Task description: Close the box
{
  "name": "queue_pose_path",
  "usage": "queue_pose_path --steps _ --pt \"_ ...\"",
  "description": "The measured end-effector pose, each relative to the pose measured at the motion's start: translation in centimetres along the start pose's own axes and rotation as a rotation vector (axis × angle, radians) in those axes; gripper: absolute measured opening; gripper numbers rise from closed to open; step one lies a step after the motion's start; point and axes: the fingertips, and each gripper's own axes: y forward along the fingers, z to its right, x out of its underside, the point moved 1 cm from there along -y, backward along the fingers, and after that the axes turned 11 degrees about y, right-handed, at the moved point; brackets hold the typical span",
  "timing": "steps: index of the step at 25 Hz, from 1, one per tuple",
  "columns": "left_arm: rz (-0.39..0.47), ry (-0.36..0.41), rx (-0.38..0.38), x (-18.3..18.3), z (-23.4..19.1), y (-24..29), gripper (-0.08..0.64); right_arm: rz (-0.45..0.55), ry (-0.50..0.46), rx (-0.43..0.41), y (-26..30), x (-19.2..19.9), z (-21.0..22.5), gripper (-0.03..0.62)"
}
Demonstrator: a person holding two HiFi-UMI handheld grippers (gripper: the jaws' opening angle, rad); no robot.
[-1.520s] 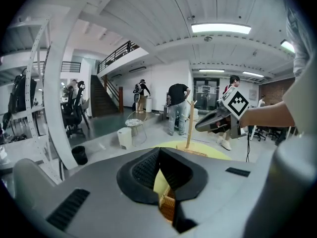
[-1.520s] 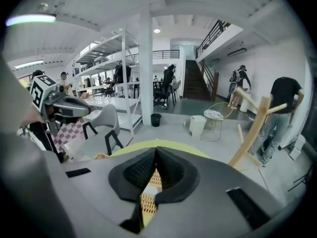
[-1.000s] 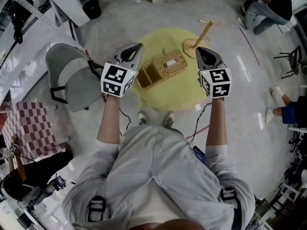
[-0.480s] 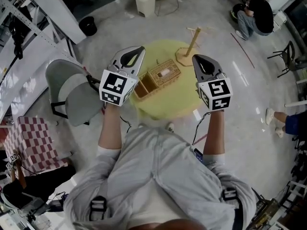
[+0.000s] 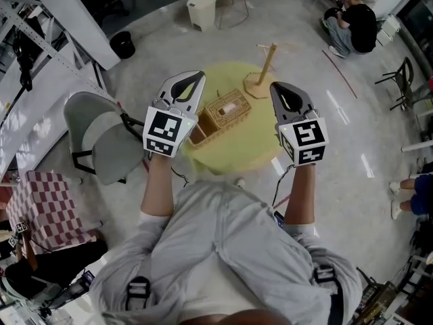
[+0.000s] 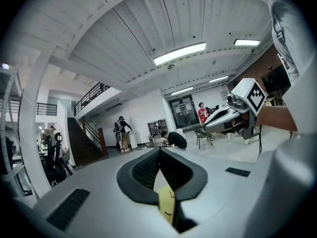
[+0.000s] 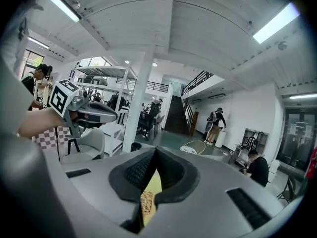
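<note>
Head view: left gripper (image 5: pixel 195 78), right gripper (image 5: pixel 277 88) closed, flanking box (image 5: pixel 228 110).

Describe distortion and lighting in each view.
Head view: heavy fisheye bends the floor around the yellow table; light even, shadows soft. Left gripper view: dark round vignette, ceiling strip light blown out. Right gripper view: same vignette, curved beams.

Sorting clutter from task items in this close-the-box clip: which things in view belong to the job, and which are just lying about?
Job: wicker box; yellow round table under it; left gripper and right gripper, both shut and empty.
Lying about: wooden stand beside the box; grey chair; checkered cloth; black bin.
</note>
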Motion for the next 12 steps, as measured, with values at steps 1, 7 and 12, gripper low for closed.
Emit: queue_pose_path --steps 1,7,12 --pt "-0.005 0.001 0.001 0.1 0.0 0.1 0.028 -0.003 -0.001 -0.002 0.1 0.1 0.0 0.021" --pt "-0.021 0.009 0.012 0.0 0.8 0.7 0.028 -0.015 0.006 -0.005 0.0 0.7 0.3 0.021" --pt "-0.024 0.008 0.026 0.2 1.0 1.0 0.028 -0.025 0.005 -0.010 0.4 1.0 0.2 0.021"
